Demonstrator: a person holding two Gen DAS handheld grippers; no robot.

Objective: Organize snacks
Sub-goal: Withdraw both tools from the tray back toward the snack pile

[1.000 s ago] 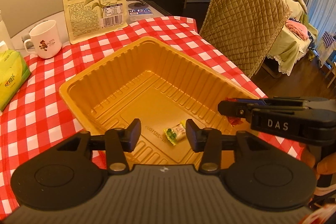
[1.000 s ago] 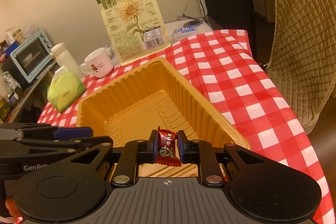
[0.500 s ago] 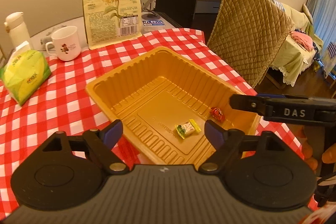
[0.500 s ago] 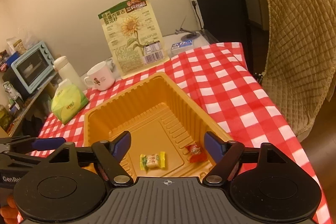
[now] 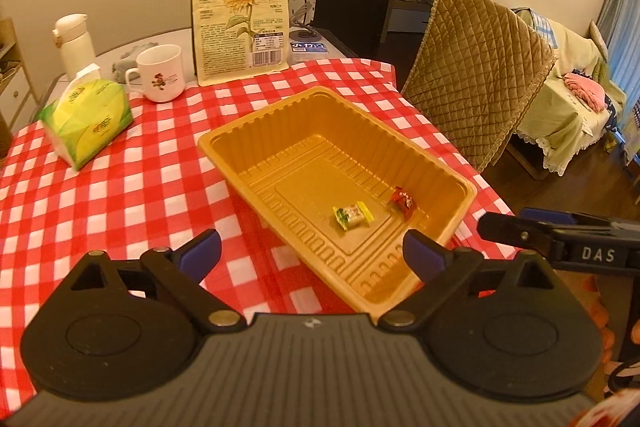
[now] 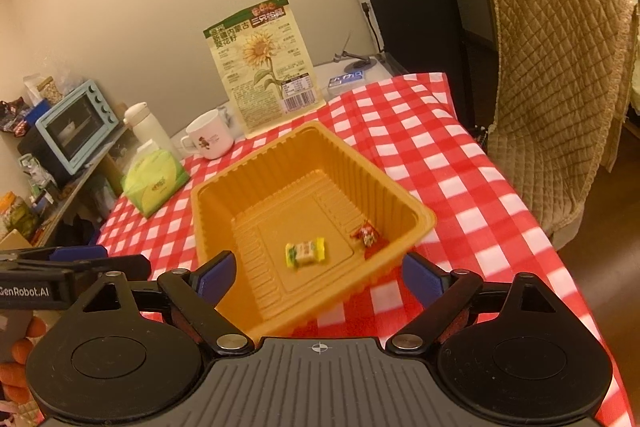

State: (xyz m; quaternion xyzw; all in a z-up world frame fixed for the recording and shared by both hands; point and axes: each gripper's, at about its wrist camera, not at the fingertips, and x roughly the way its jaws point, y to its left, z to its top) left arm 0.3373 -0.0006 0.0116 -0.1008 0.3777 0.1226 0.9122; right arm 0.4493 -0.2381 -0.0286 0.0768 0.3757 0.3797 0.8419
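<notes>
An orange plastic tray [image 5: 248,131] sits on the red-checked tablecloth. Inside it lie a yellow-green wrapped candy [image 5: 352,215] and, by the right wall, a red wrapped candy [image 5: 403,202]. My left gripper [image 5: 310,253] hovers above the tray's near corner; its jaws are opening wide and hold nothing. From the right wrist view the tray [image 6: 196,195], the yellow-green candy [image 6: 305,251] and the red candy [image 6: 366,234] lie ahead of my right gripper [image 6: 319,275]. Its jaws are also opening and are empty. One of its fingers [image 5: 520,233] shows at the right of the left wrist view.
A sunflower-seed bag [image 5: 240,15] stands at the table's back beside a white mug [image 5: 160,73]. A green tissue pack [image 5: 86,119] and a white flask [image 5: 74,45] are at the left. A quilted chair [image 5: 480,75] stands past the table's right edge. A toaster oven [image 6: 72,125] sits far left.
The right gripper let go of the red candy, which now lies in the tray. Both grippers opened wide and drew back and up from the tray.
</notes>
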